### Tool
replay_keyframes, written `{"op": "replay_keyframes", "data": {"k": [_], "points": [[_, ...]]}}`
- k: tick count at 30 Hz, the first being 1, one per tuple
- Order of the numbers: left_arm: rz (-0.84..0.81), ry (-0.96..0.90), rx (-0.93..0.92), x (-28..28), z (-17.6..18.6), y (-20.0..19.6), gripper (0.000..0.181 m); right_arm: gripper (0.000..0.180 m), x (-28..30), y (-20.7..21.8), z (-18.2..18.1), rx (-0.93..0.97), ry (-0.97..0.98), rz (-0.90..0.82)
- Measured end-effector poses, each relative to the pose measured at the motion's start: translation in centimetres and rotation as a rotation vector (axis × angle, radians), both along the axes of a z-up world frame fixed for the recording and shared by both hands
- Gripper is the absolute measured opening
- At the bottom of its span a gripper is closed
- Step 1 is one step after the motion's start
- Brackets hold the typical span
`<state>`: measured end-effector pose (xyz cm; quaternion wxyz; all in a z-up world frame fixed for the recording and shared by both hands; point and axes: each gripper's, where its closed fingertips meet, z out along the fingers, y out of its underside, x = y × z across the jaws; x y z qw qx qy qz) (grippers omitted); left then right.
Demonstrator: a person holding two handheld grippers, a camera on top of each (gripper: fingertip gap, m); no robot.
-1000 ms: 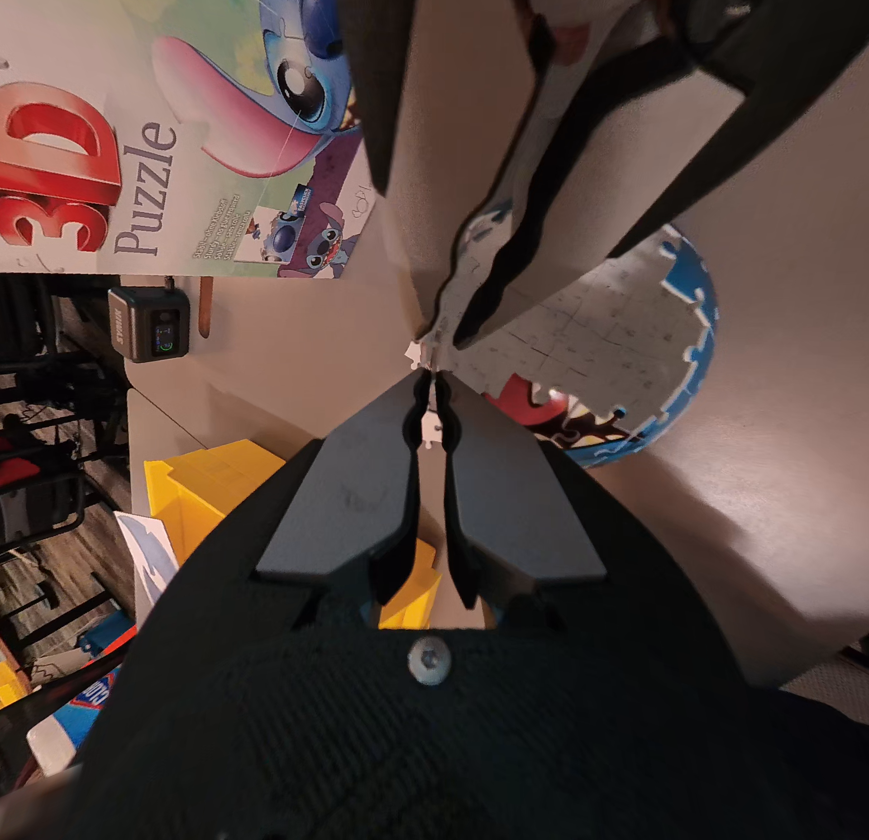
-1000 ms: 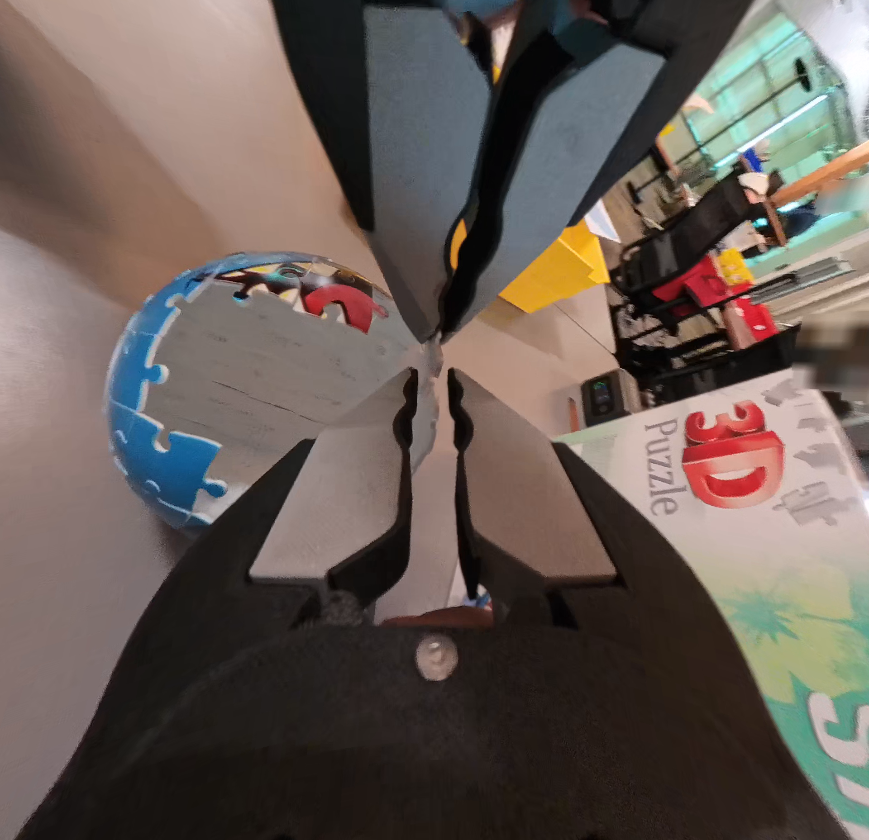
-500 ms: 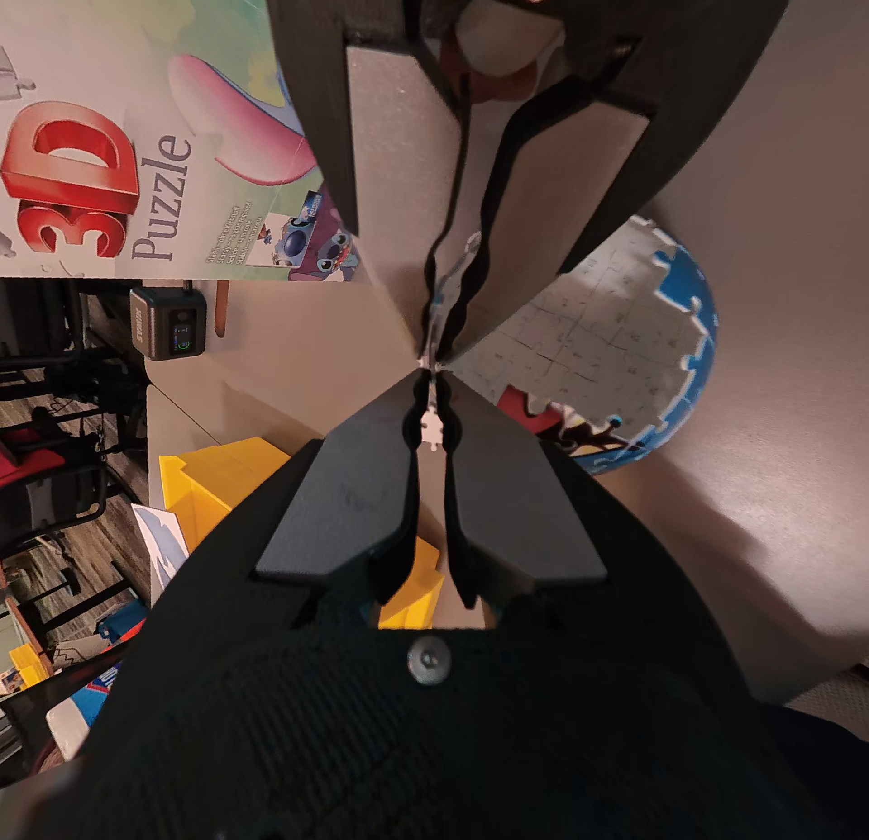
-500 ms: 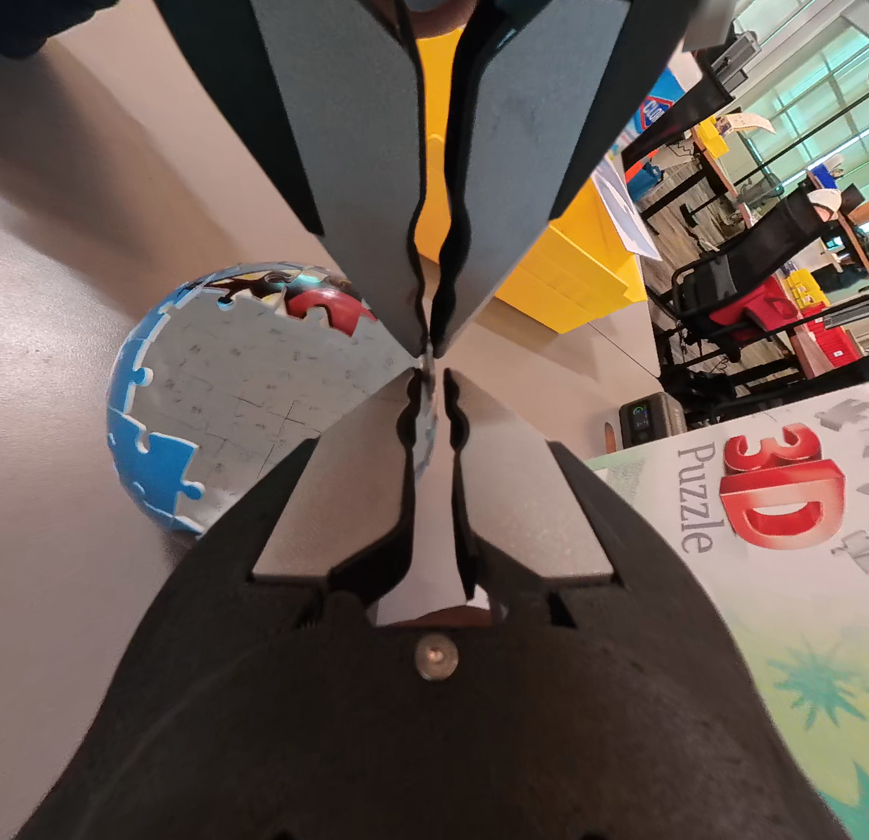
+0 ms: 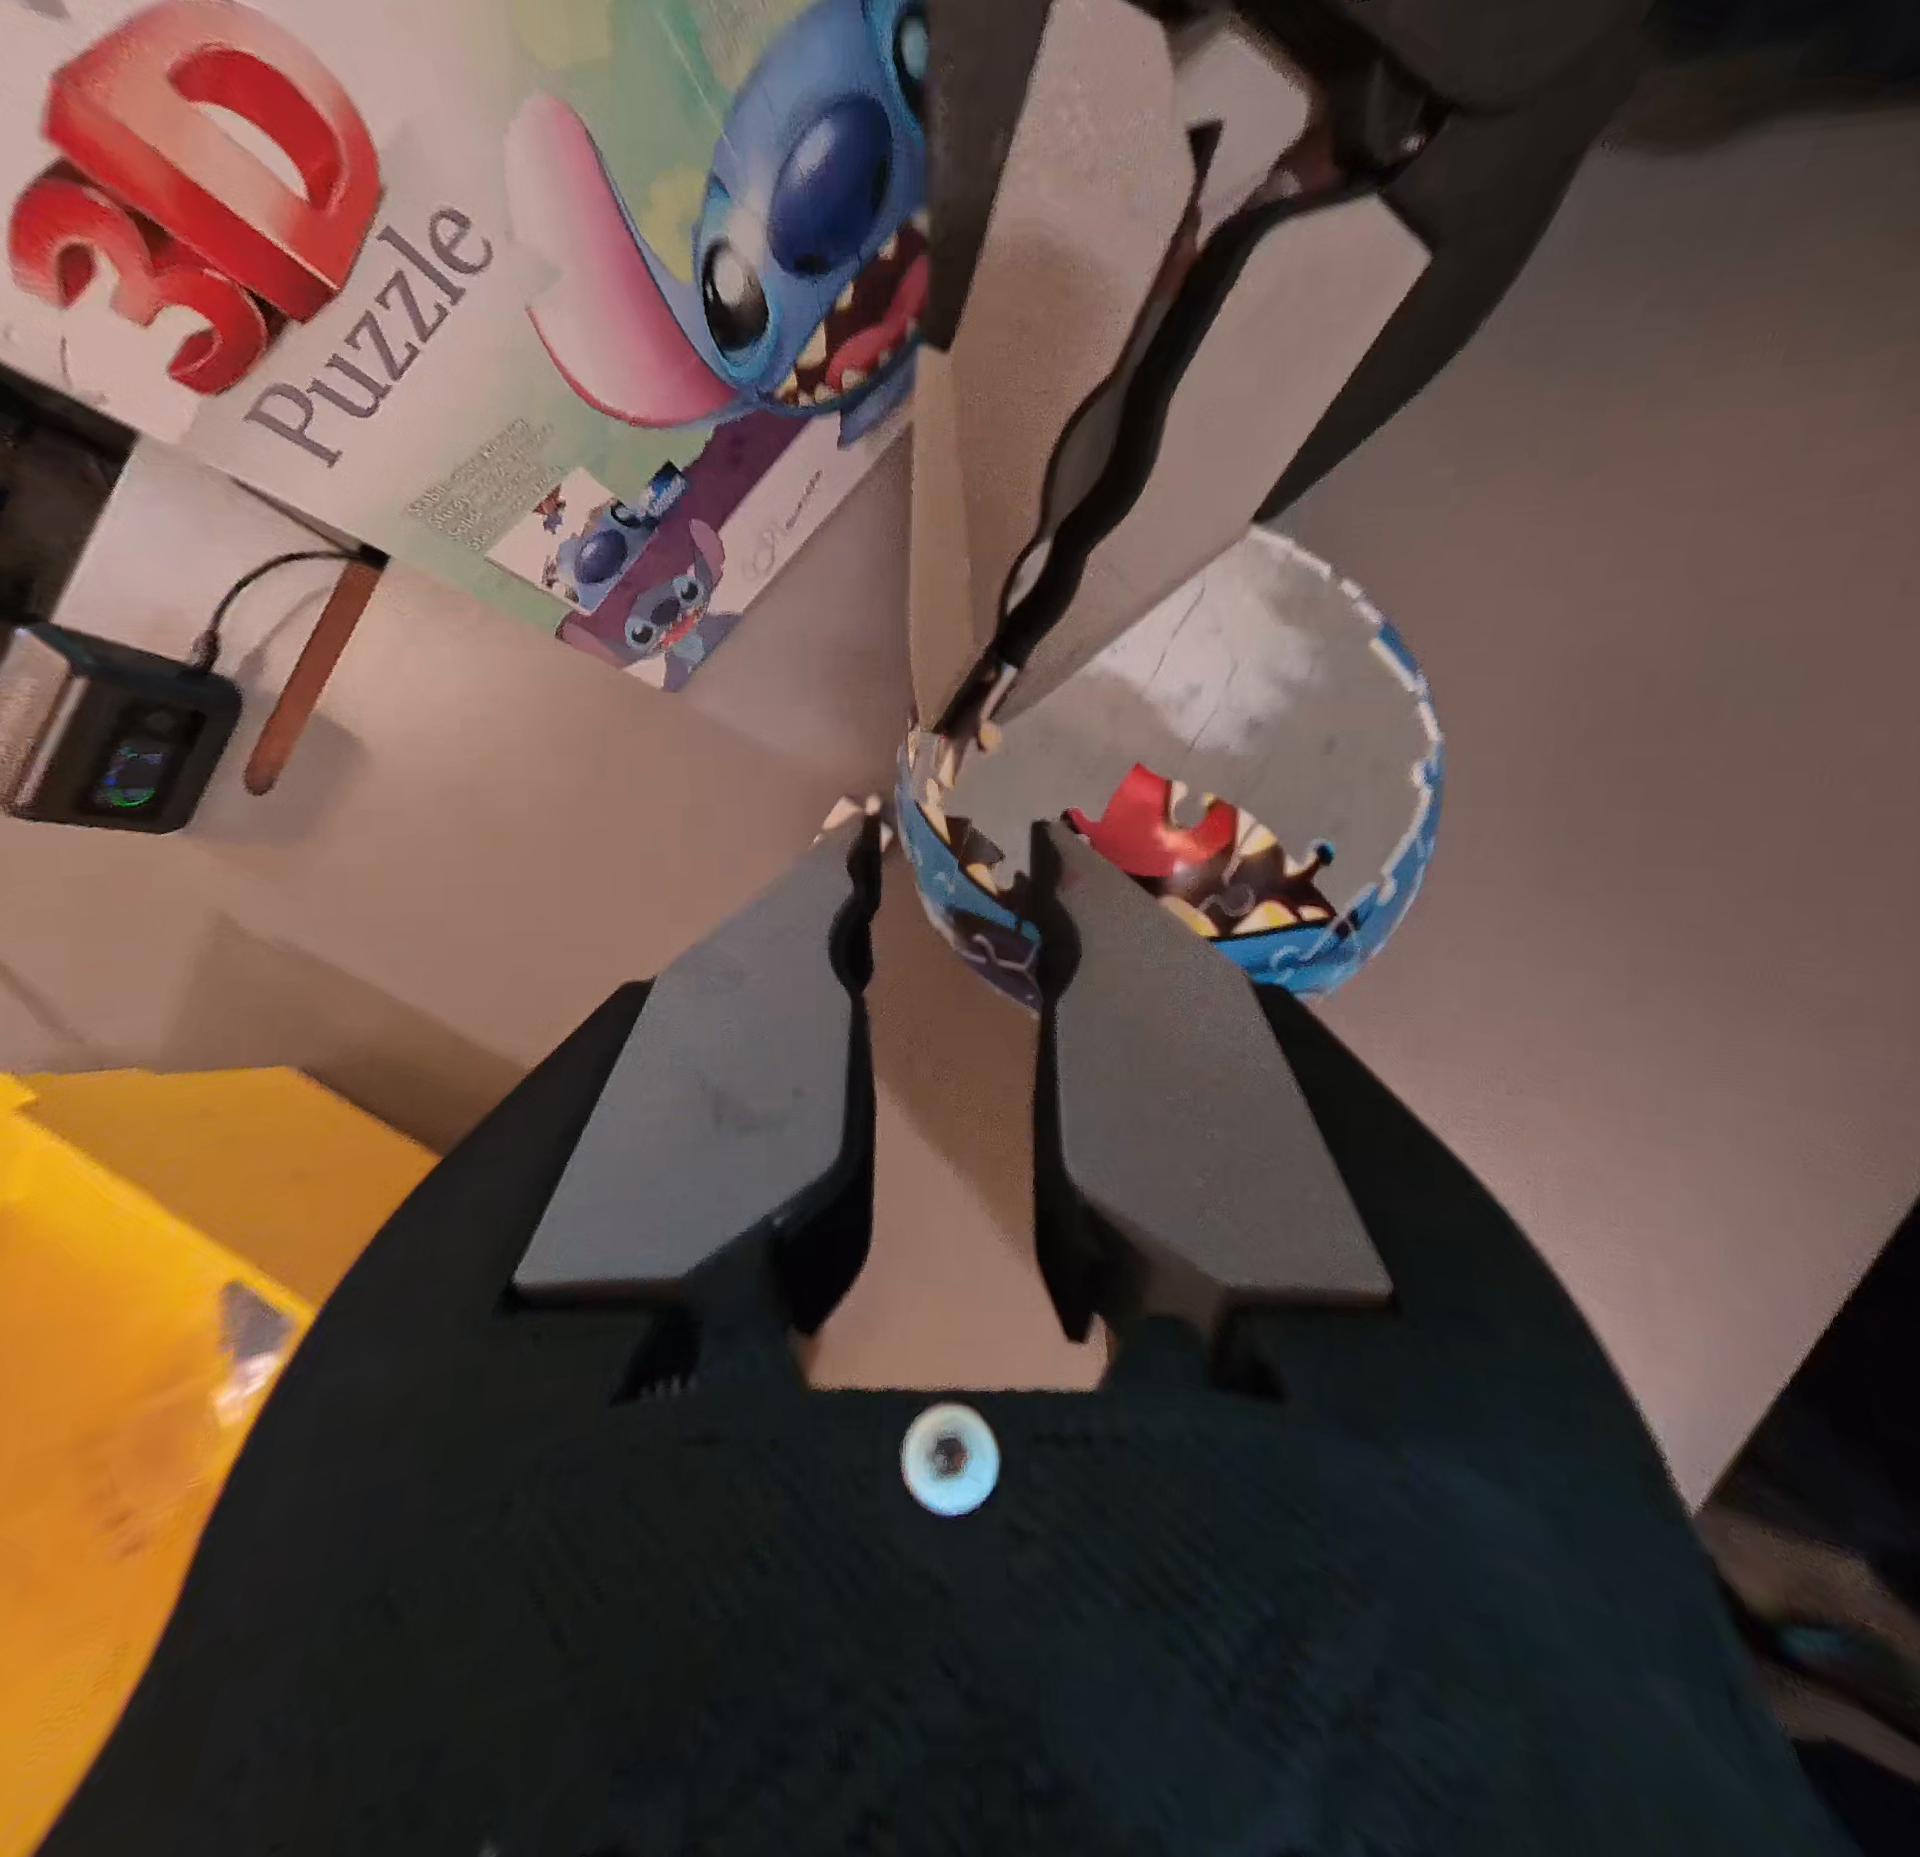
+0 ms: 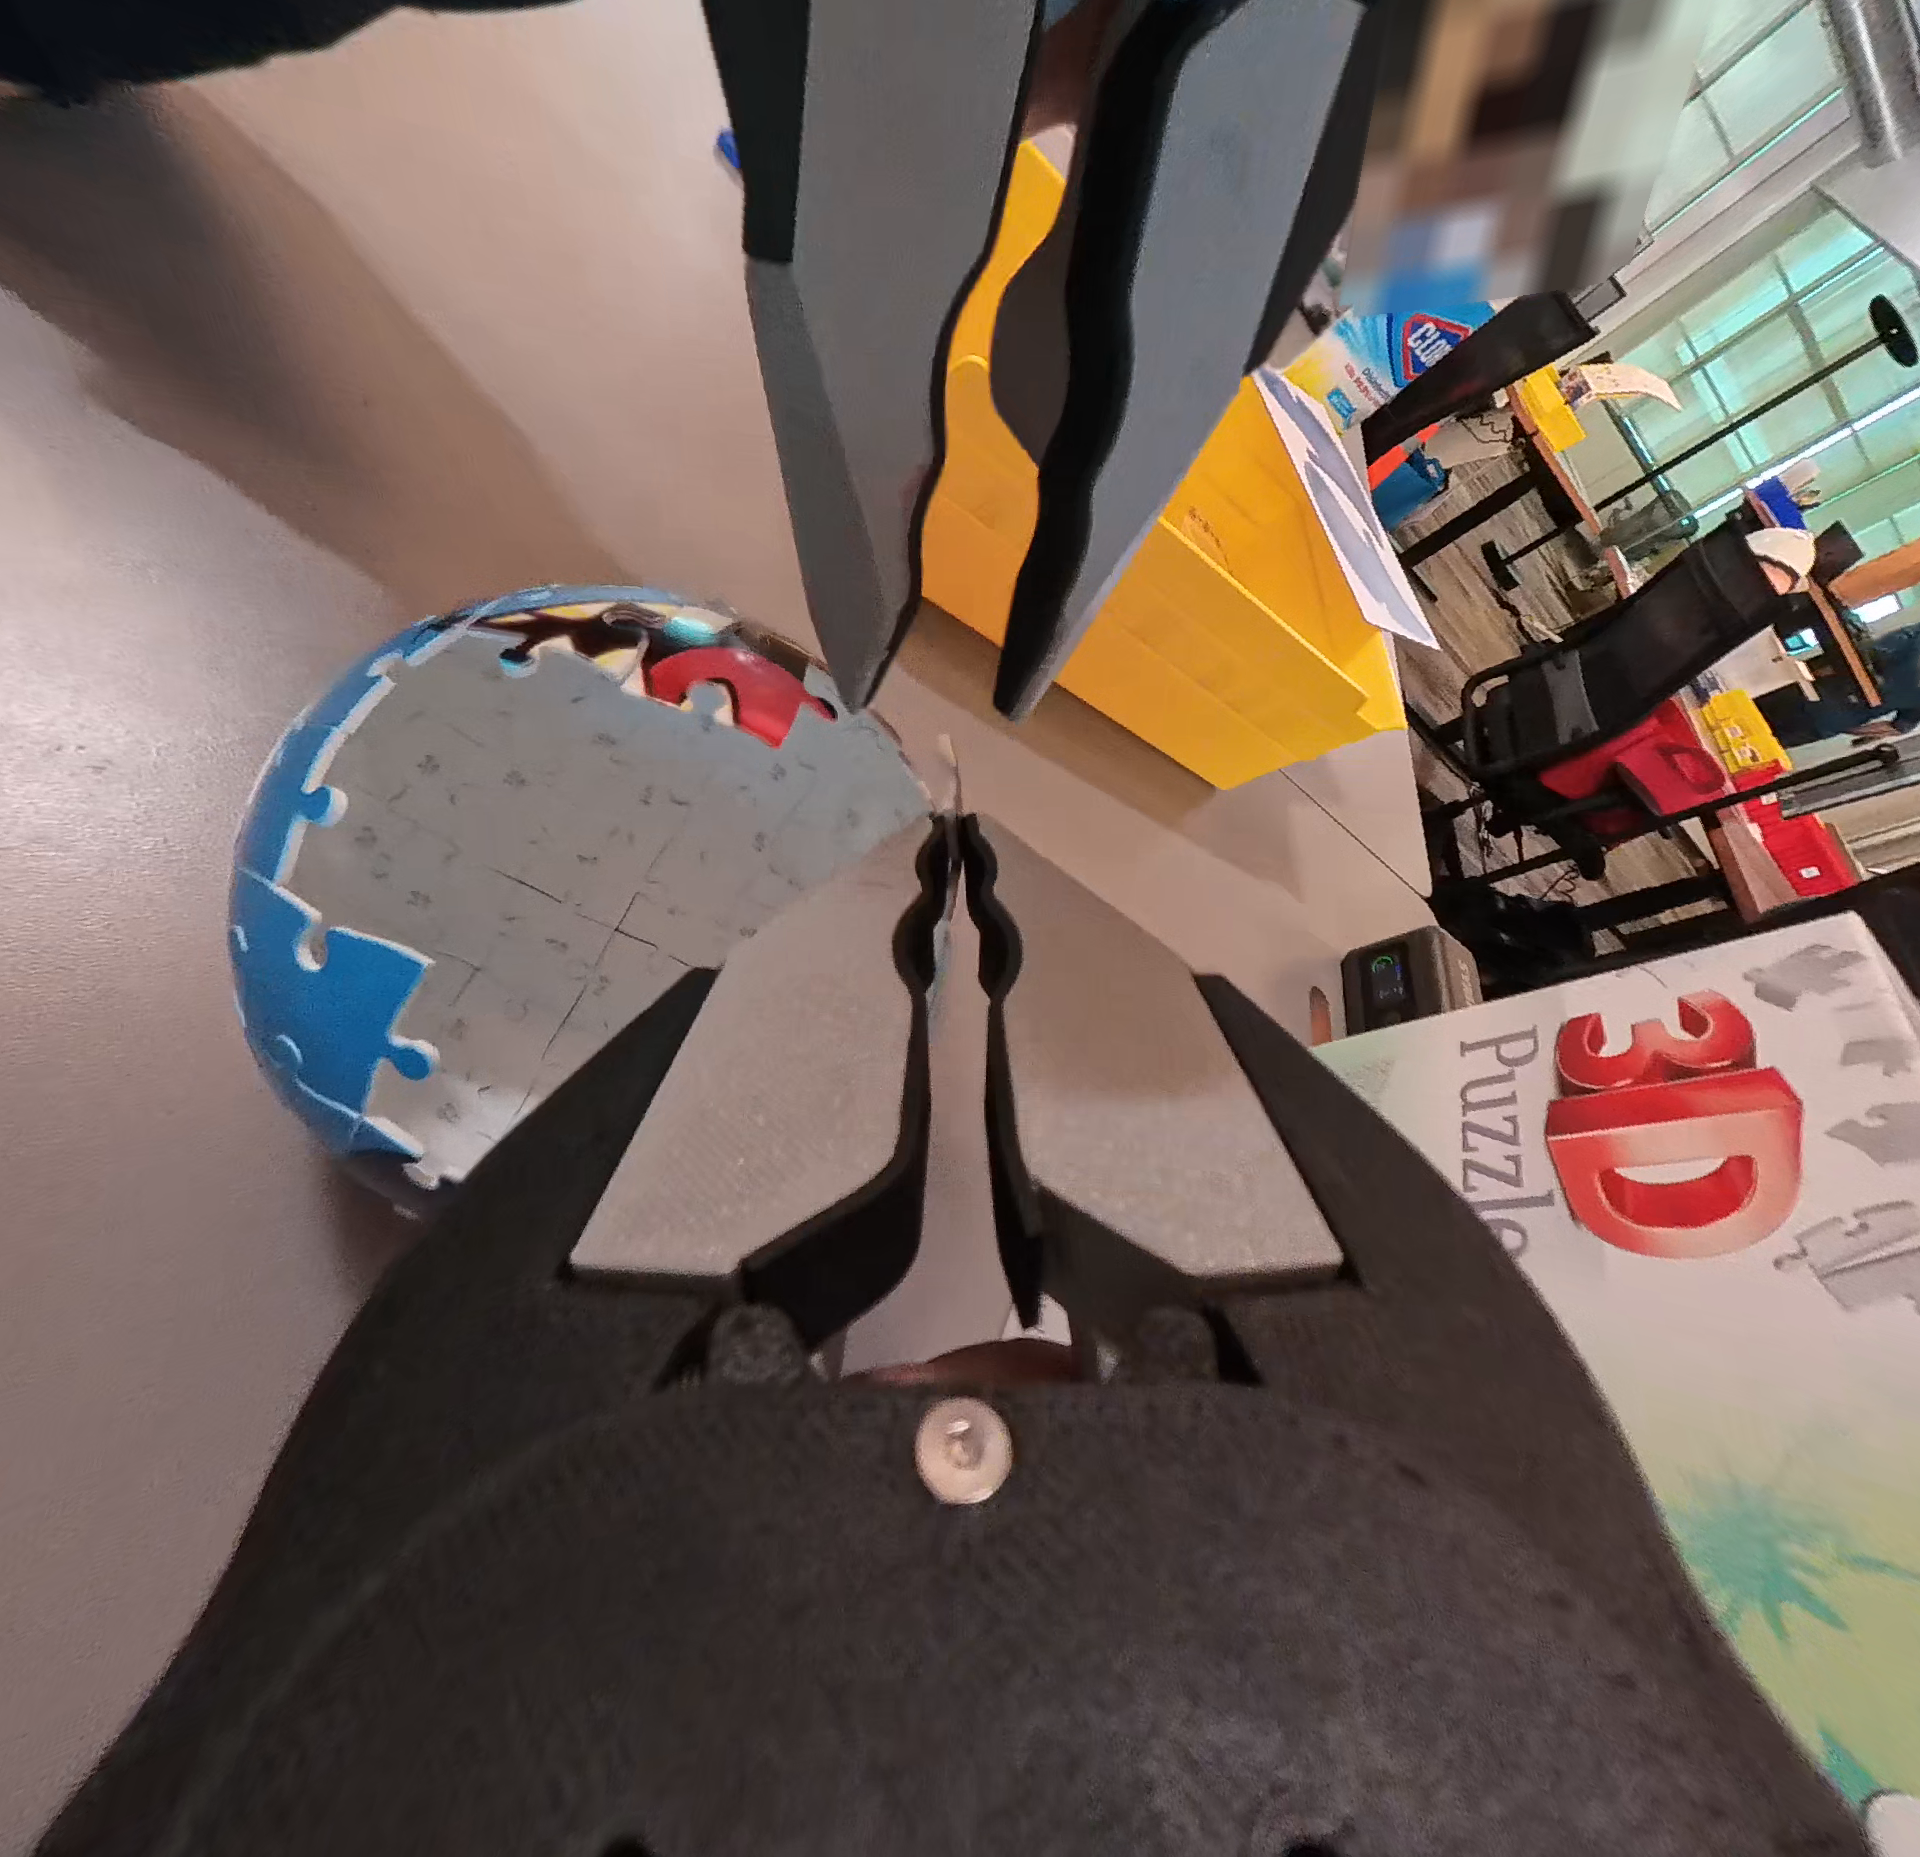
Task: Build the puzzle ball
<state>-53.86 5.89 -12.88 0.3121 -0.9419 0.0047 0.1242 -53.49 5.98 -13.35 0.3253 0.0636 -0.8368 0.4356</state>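
The half-built puzzle ball (image 5: 1247, 685), blue outside and grey inside, lies open on the tan table (image 5: 1662, 664); it also shows in the right wrist view (image 6: 540, 851). My right gripper (image 6: 954, 833) is shut on a thin puzzle piece (image 6: 948, 768) held edge-on just above the ball's rim. In the left wrist view the right gripper (image 5: 961, 727) comes down from the top with the piece (image 5: 982, 735) at its tips. My left gripper (image 5: 951, 841) is open and empty, tips facing the right gripper's and a little apart from them. It shows from above in the right wrist view (image 6: 935, 701).
The puzzle box (image 5: 416, 249) lies flat beside the ball, also in the right wrist view (image 6: 1662, 1184). A yellow bin (image 6: 1195, 612) stands behind the grippers. A small black device (image 5: 104, 758) with a cable and a brown stick (image 5: 307, 675) lie near the table edge. Both grippers' tips are close together, under 4 cm apart.
My left gripper has opened and let go of the piece. My right gripper has shut fully on it. The two grippers' tips have drawn slightly apart.
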Motion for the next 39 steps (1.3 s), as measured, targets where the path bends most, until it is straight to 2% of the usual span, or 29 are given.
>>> {"op": "replay_keyframes", "data": {"k": [3,5,8,10,17,39], "points": [[-0.012,-0.117,0.168,0.2,0.1,0.3,0.033,0.000,0.2,0.0,-0.2,0.012,-0.007,0.014],[-0.049,-0.228,0.258,1.1,0.3,0.3,0.045,0.000,0.3,-0.1,-0.6,0.046,0.011,0.012],[-0.103,-0.426,0.323,2.3,0.6,-0.2,0.057,0.000,0.1,-0.2,-1.1,0.108,0.041,-0.010],[-0.109,-0.483,0.337,2.2,0.6,-0.3,0.065,0.000,-0.1,-0.4,-1.1,0.119,0.055,-0.018],[-0.148,-0.486,0.278,3.0,-0.8,0.2,0.076,0.000,-0.3,-0.6,-1.3,0.128,0.064,-0.009],[-0.154,-0.482,0.288,2.6,-1.0,0.3,0.070,0.006,-0.8,-1.1,-1.7,0.164,0.109,0.026]]}}
